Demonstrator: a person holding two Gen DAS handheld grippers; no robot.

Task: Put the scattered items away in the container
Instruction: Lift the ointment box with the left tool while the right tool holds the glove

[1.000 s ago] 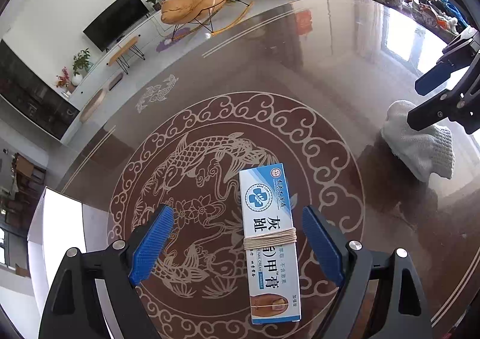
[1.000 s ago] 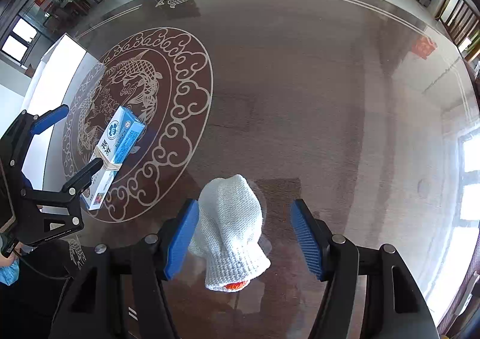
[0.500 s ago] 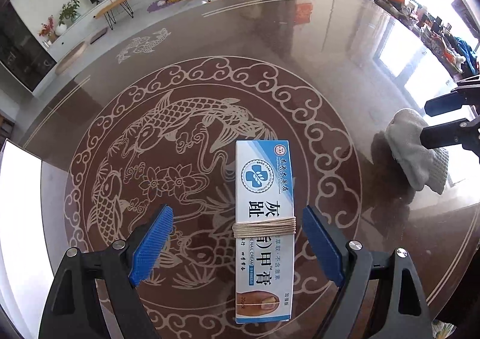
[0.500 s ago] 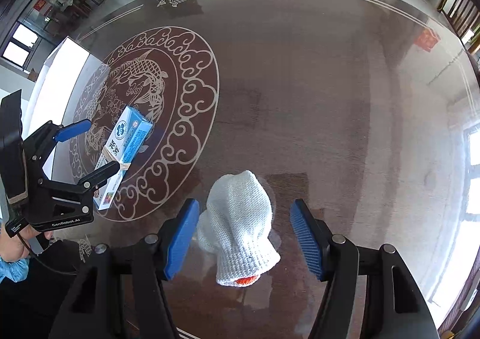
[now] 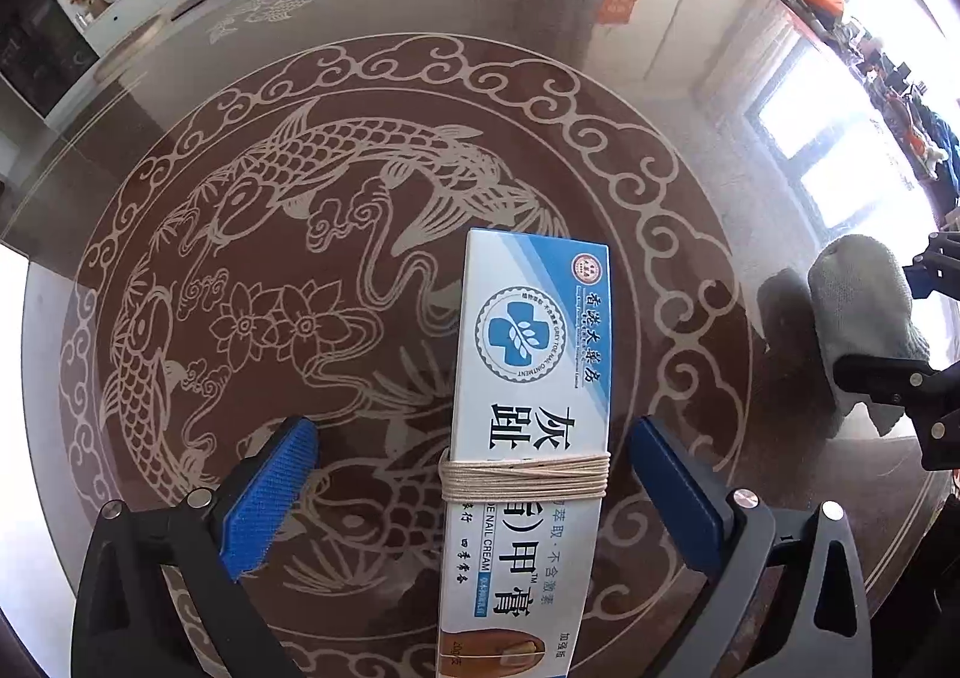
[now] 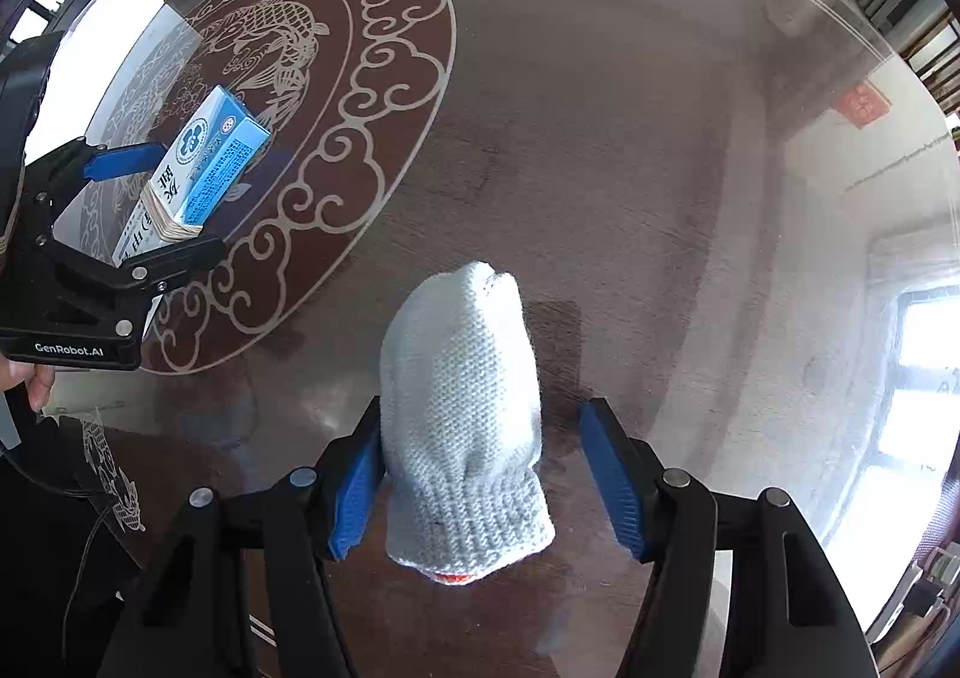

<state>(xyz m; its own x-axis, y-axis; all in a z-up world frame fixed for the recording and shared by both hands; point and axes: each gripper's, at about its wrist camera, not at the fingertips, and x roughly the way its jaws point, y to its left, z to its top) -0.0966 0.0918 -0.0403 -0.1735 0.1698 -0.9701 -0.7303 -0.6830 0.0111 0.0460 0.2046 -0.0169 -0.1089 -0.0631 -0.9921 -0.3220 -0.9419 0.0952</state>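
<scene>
Low in the left wrist view, the left hand-held gripper [image 5: 474, 489], jaws just widened, straddles the stiff, light ointment box [image 5: 528, 438] lying flat on the desk [image 5: 600, 138], best pinched across its long sides, while the right hand-held gripper [image 6: 486, 480] stands apart around the soft knitted glove [image 6: 462, 414].

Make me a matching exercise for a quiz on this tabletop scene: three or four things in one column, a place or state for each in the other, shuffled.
Things:
1. ointment box
2. knitted glove
3. left gripper
4. table

States:
A. white, lying between the right gripper's fingers
B. bound with tan string
C. glossy brown with a fish pattern
D. open, astride the box

Pairs: 1-B, 2-A, 3-D, 4-C
</scene>
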